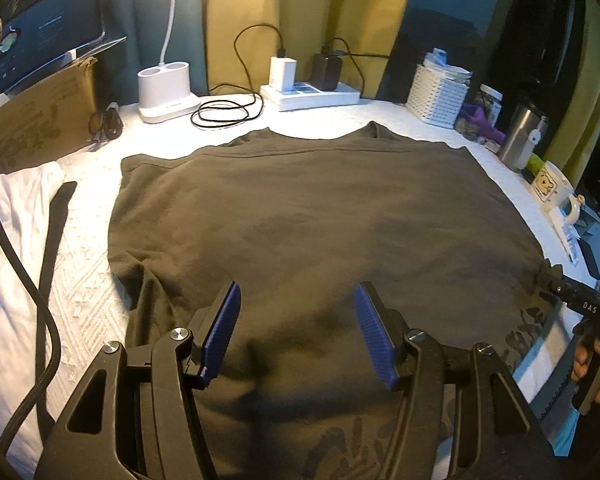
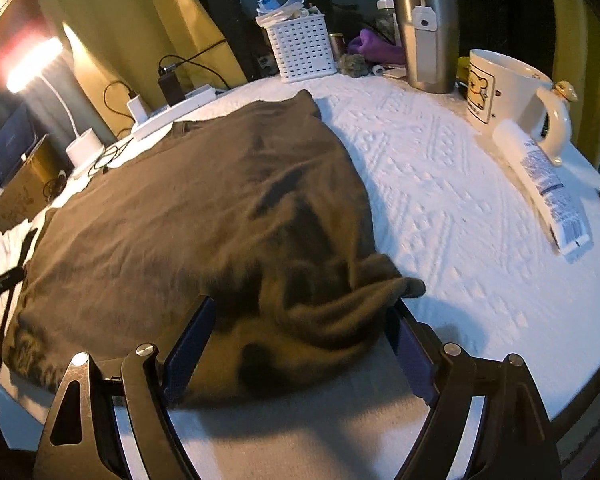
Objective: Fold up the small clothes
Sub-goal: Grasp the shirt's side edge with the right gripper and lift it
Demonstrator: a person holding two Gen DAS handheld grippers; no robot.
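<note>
A dark olive-brown T-shirt (image 1: 300, 216) lies spread on the white textured tabletop (image 1: 88, 296), collar at the far side. My left gripper (image 1: 298, 300) hovers over the shirt's near middle, jaws wide open and empty. In the right wrist view the same shirt (image 2: 188, 216) has a bunched sleeve or corner at its right near edge. My right gripper (image 2: 304, 316) is open, its blue pads (image 2: 188, 348) straddling that bunched fabric without closing on it. The right gripper also shows at the right edge of the left wrist view (image 1: 572, 292).
At the back stand a white lamp base (image 1: 166, 92), a power strip with chargers (image 1: 312, 94), coiled cable (image 1: 224, 114) and a cardboard box (image 1: 40, 116). On the right are a white basket (image 2: 302, 50), steel tumbler (image 2: 428, 40), mug (image 2: 512, 96) and tube (image 2: 548, 188).
</note>
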